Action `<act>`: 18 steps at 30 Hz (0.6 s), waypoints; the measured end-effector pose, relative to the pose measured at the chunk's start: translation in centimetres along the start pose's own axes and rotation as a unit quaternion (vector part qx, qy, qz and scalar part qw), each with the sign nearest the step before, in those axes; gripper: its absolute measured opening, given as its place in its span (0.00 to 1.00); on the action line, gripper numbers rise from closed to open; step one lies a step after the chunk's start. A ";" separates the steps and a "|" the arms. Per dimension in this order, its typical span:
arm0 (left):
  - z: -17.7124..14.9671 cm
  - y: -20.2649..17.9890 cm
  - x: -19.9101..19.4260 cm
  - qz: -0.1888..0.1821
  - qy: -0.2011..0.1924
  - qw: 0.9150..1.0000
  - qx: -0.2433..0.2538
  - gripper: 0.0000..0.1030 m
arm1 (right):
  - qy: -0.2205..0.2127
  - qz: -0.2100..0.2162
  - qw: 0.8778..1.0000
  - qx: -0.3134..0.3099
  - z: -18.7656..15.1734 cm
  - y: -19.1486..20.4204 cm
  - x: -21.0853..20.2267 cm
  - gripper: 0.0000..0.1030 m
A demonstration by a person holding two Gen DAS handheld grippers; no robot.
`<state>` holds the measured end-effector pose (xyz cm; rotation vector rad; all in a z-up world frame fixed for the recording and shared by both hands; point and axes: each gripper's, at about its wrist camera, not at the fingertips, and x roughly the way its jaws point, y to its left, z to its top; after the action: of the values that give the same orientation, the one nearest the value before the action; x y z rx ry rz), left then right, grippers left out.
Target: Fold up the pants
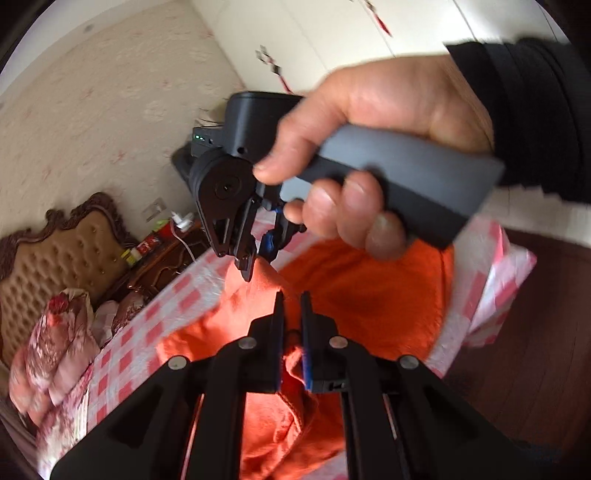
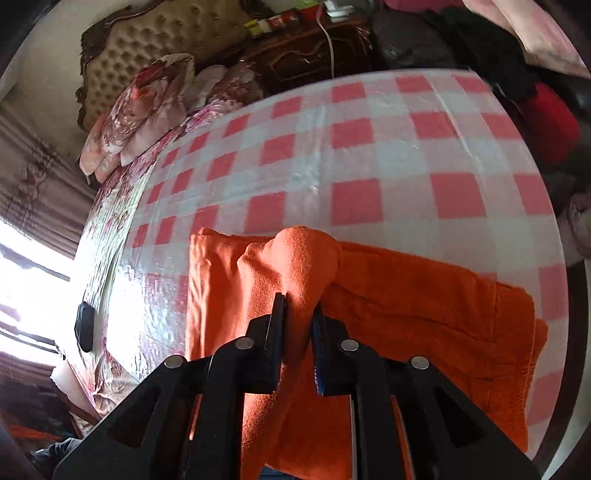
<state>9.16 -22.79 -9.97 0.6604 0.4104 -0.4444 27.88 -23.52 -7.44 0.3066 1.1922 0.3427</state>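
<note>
Orange pants (image 2: pixel 406 306) lie on the pink-and-white checked tabletop (image 2: pixel 369 155), already doubled into a thick band running left to right in the right wrist view.

Left tool (image 1: pixel 291 306): fingers close together, clamped on a bunch of the orange cloth that shows between them. Right tool (image 2: pixel 299 310): fingers drawn in on a raised hump of the same fabric, pinched tight. The right tool also shows in the left wrist view (image 1: pixel 255 262), held by a hand (image 1: pixel 369 158) in a black sleeve (image 1: pixel 535 110), its tip biting a peak of cloth.

Step in hand, my read: both tools have an edge and are carrying it over for the next fold. To do it well, keep both grips level and at matching spacing so the edge stays straight, lift just enough for the layer to clear what lies under it, lay it flush on the far edge, then let go together. Uneven pull would skew the fold or drag the lower layers.

Hard to tell: which part of the pants each tool has, waistband or leg hem. How many layers are pinched, unclear. The near end of the pants is cut off behind the tool bodies. Left wrist view is motion-blurred; the tabletop's right edge smears. Bed headboard (image 2: pixel 166 33) and pillows (image 2: pixel 147 107) sit behind, well apart.
</note>
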 end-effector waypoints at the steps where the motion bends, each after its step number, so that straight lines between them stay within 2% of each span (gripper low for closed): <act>1: -0.5 -1.5 1.0 0.001 0.012 1.000 0.015 0.07 | 0.010 0.005 1.000 0.012 -0.6 -2.2 1.3 0.13; 3: -1.5 -3.8 2.1 -0.006 0.034 0.999 0.043 0.13 | 0.024 0.009 0.999 0.024 -1.6 -4.4 3.5 0.15; 4: -1.9 -4.5 2.3 -0.007 0.037 0.998 0.056 0.20 | 0.028 0.019 0.999 0.031 -2.1 -5.4 4.4 0.18; 6: -2.3 -5.3 1.7 0.011 0.027 0.996 0.079 0.47 | 0.021 0.043 0.998 0.035 -2.6 -6.1 4.5 0.24; 7: -2.4 -5.7 1.6 0.016 0.025 0.996 0.083 0.48 | 0.018 0.046 0.998 0.033 -2.7 -6.0 4.3 0.27; 10: -3.1 -6.1 1.5 0.024 0.039 0.995 0.094 0.48 | 0.000 0.036 0.999 0.015 -3.1 -5.7 3.2 0.58; 13: -3.0 -6.7 2.5 0.033 0.048 0.994 0.094 0.43 | -0.007 0.022 1.000 -0.011 -3.5 -5.0 3.3 0.59; 14: -2.9 -6.6 2.9 0.031 0.053 0.994 0.089 0.28 | -0.005 0.015 1.000 -0.015 -3.5 -4.8 3.7 0.55; 15: -3.0 -6.7 3.1 0.030 0.061 0.993 0.092 0.16 | -0.003 0.010 1.000 -0.018 -3.3 -4.8 4.0 0.37; 16: -3.0 -6.7 3.1 0.034 0.064 0.993 0.095 0.08 | -0.003 -0.002 1.000 -0.023 -3.2 -4.7 4.3 0.25; 17: -2.7 -6.3 2.9 0.036 0.059 0.993 0.092 0.07 | -0.001 -0.008 1.000 -0.025 -3.1 -4.5 4.5 0.11; 18: -2.4 -5.9 2.4 0.046 0.049 0.993 0.094 0.07 | 0.001 -0.004 1.000 -0.023 -2.9 -4.4 4.4 0.06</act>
<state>7.60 -26.03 -15.77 0.8823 0.4324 -0.3664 27.01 -25.51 -13.96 0.2608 1.1850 0.3634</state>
